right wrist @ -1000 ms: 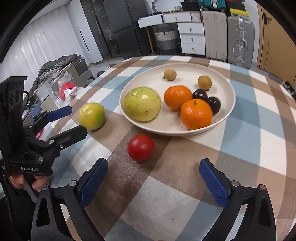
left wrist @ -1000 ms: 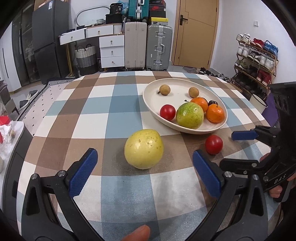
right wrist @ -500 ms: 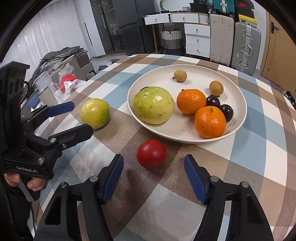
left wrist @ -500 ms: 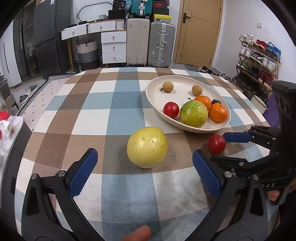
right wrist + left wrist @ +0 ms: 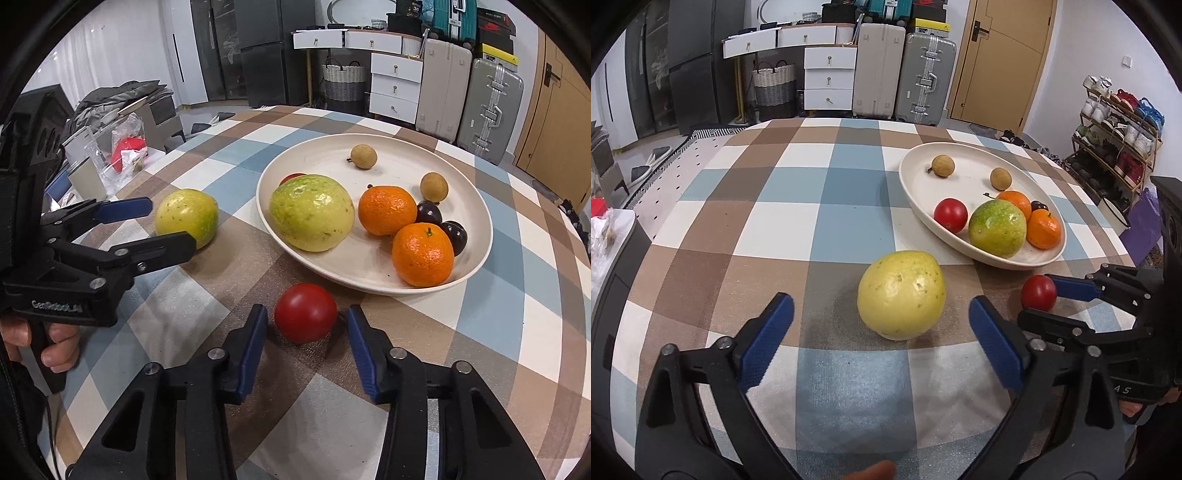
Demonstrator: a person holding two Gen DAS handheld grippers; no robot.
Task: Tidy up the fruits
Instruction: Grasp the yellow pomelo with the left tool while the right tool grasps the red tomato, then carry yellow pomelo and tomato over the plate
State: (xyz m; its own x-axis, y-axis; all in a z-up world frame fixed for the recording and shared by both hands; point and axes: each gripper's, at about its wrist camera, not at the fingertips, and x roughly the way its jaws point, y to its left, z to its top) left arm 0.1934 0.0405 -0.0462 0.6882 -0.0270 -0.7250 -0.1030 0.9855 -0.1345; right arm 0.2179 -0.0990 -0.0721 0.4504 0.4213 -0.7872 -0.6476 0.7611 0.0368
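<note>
A yellow guava (image 5: 901, 293) lies on the checked tablecloth, just ahead of my left gripper (image 5: 879, 301). Its jaws are closing, with gaps on both sides of the fruit. A small red tomato (image 5: 306, 313) sits between the blue pads of my right gripper (image 5: 306, 312), whose jaws are closing with a thin gap left on each side. From the left wrist, the tomato (image 5: 1038, 293) shows between the right gripper's fingers (image 5: 1071, 288). The cream plate (image 5: 476, 258) behind holds a green guava (image 5: 312, 212), two oranges, another tomato, two longans and dark plums.
The plate's rim (image 5: 916, 199) lies close behind both loose fruits. A person's hand (image 5: 55, 347) holds the left gripper's handle. Bags and boxes (image 5: 125, 155) stand off the table's left side. Suitcases (image 5: 905, 74), drawers and a shoe rack (image 5: 1115, 140) stand beyond the table.
The right gripper's jaws have narrowed from wide apart to close beside the tomato, and it has moved nearer. The left jaws have narrowed slightly around the yellow guava.
</note>
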